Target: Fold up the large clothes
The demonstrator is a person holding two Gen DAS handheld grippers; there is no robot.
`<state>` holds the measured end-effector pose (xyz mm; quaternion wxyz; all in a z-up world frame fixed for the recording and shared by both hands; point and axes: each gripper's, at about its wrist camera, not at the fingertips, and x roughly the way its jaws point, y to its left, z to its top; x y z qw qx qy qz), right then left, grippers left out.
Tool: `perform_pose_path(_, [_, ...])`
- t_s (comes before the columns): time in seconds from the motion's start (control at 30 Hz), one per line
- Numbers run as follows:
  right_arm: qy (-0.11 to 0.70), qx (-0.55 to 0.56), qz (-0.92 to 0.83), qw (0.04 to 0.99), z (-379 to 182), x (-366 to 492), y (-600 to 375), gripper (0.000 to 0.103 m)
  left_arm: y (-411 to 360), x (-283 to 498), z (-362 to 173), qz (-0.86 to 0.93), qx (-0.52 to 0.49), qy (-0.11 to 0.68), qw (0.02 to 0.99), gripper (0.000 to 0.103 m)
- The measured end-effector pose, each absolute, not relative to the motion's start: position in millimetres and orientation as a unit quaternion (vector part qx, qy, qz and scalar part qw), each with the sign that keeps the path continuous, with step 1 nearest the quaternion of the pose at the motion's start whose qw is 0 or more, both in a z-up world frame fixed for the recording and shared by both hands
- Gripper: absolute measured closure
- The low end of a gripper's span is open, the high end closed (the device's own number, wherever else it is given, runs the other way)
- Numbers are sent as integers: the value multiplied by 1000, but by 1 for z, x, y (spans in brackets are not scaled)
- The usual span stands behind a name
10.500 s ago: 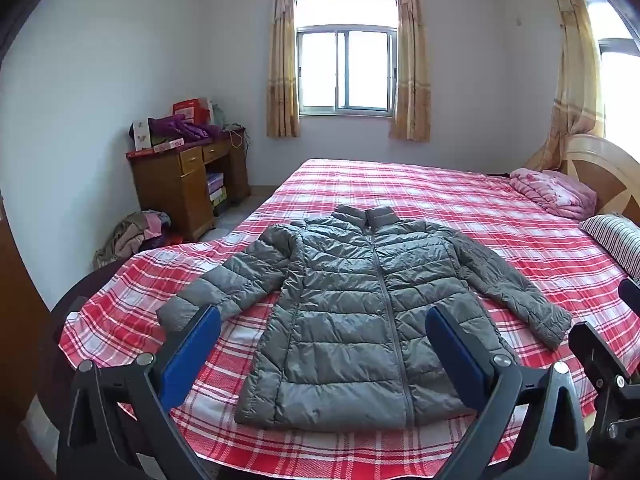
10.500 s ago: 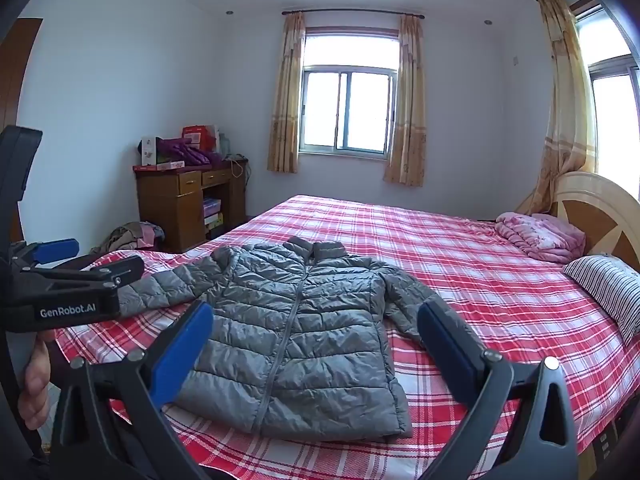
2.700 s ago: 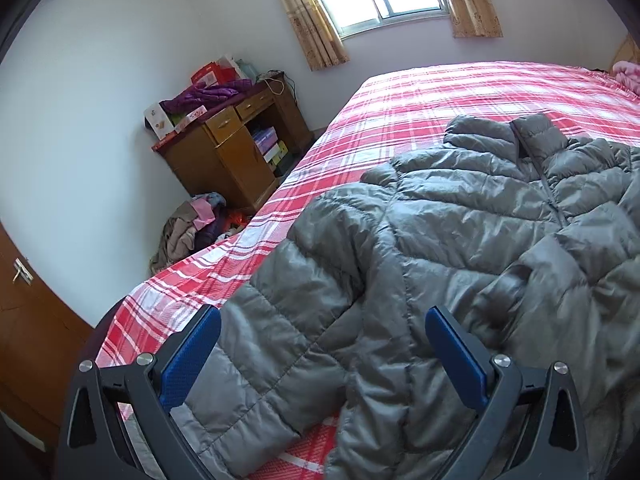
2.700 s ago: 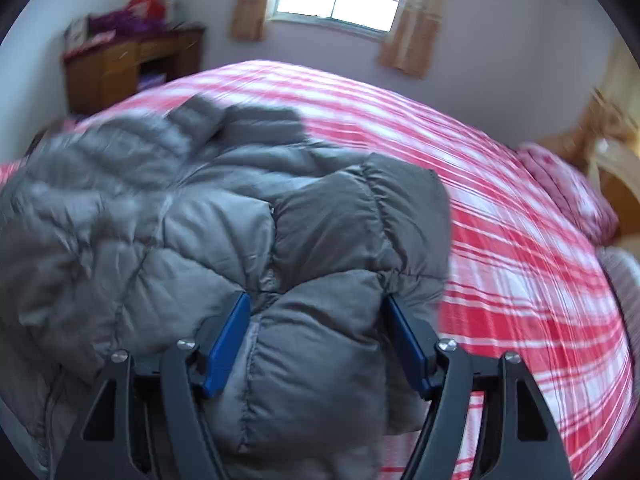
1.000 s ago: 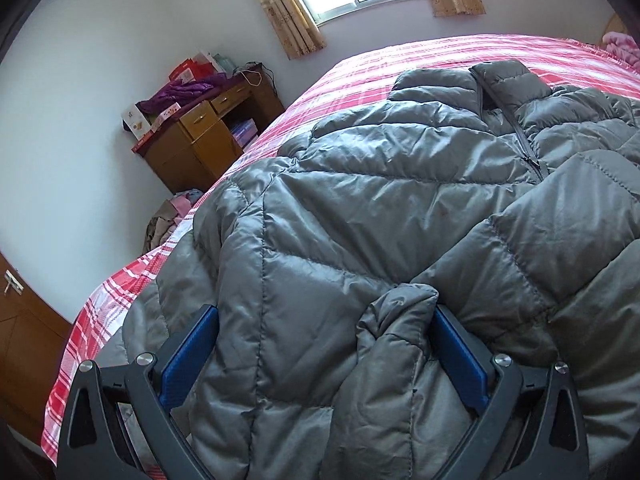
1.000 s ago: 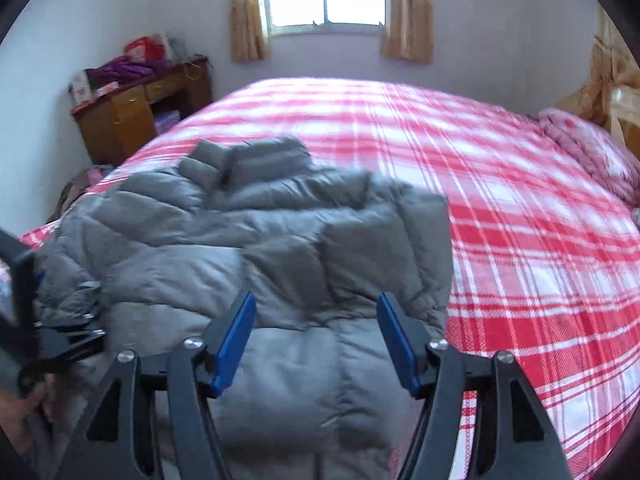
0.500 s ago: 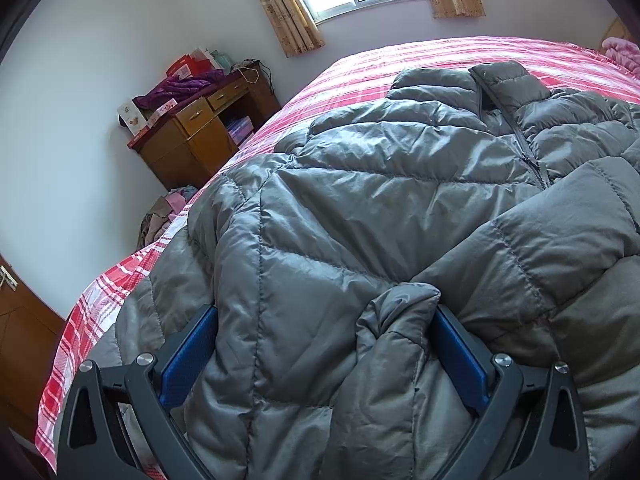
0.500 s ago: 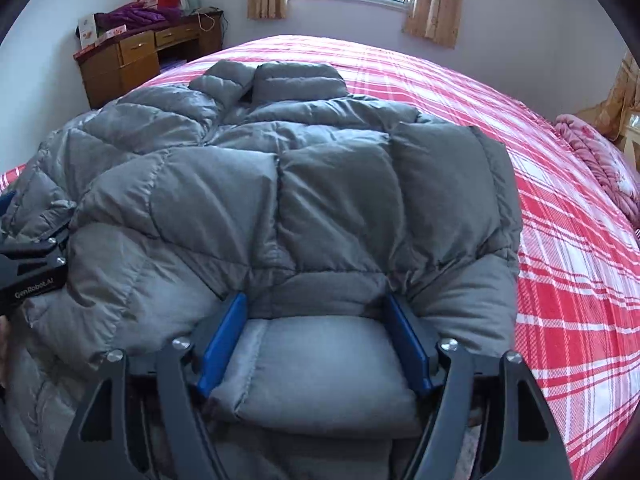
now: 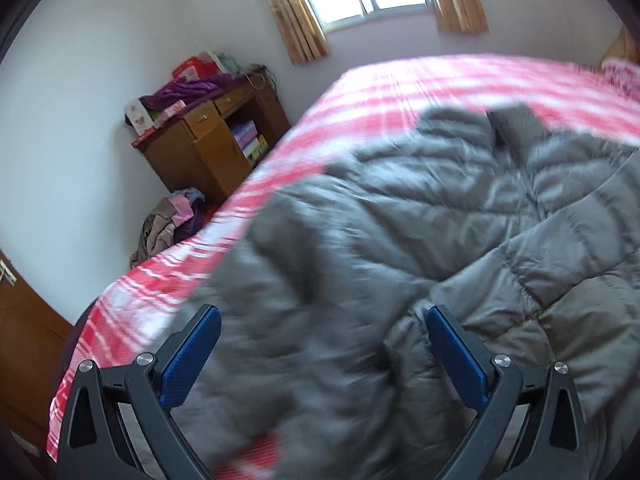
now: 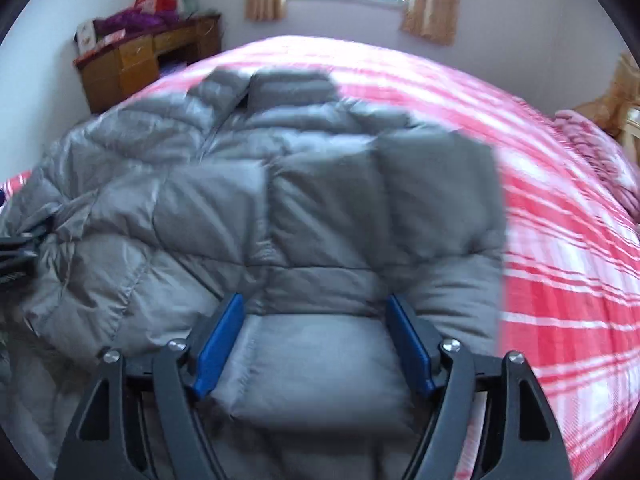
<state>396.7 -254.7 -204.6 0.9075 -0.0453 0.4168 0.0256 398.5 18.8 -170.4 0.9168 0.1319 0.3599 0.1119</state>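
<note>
Right wrist view: right tool (image 10: 312, 344) clenched on the gray jacket (image 10: 280, 200) cuff, left tool (image 9: 320, 356) spread wide; no readable writing, too blurry.

jacket (image 10: 280, 200) on bed (image 10: 560, 260) | desk (image 9: 208, 148) left of bed

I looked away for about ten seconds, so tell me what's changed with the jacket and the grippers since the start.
The gray puffer jacket, spread flat with both sleeves out earlier, now has its sleeves folded in over the body. The right gripper has closed on a padded section; the left gripper is open over the jacket's edge, its view blurred. The plaid bed and desk are unchanged.
</note>
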Motion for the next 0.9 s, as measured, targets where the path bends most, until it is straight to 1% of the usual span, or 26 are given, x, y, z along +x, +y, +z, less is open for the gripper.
perform_pose_path(0.07, [399,-33,36,916,-191,380,-260,19,46,377,-160,131,143,350,917,1])
perform_pose_path(0.17, [382,-49,45,922,-180,354,-260,13,96,357,-157,165,135,353,911,1])
perform_pose_path(0.27, [369,-71,38,926,-184,340,-256,13,130,355,-159,201,135,365,899,1])
perform_pose_path(0.37, [354,-60,41,932,-183,332,-253,13,167,342,-164,241,127,383,883,1])
perform_pose_path(0.5, [339,-66,54,937,-178,319,-252,13,223,311,-187,286,98,421,856,1])
perform_pose_path(0.67, [341,-85,45,935,-189,313,-247,13,248,288,-198,282,46,431,856,1])
perform_pose_path(0.83, [351,-114,41,929,-204,316,-234,13,253,296,-215,261,2,437,860,1])
perform_pose_path(0.87, [349,-119,39,929,-205,315,-232,13,253,298,-216,257,-10,436,862,5])
perform_pose_path(0.9, [345,-121,39,930,-204,313,-232,13,254,300,-216,248,-24,437,864,21])
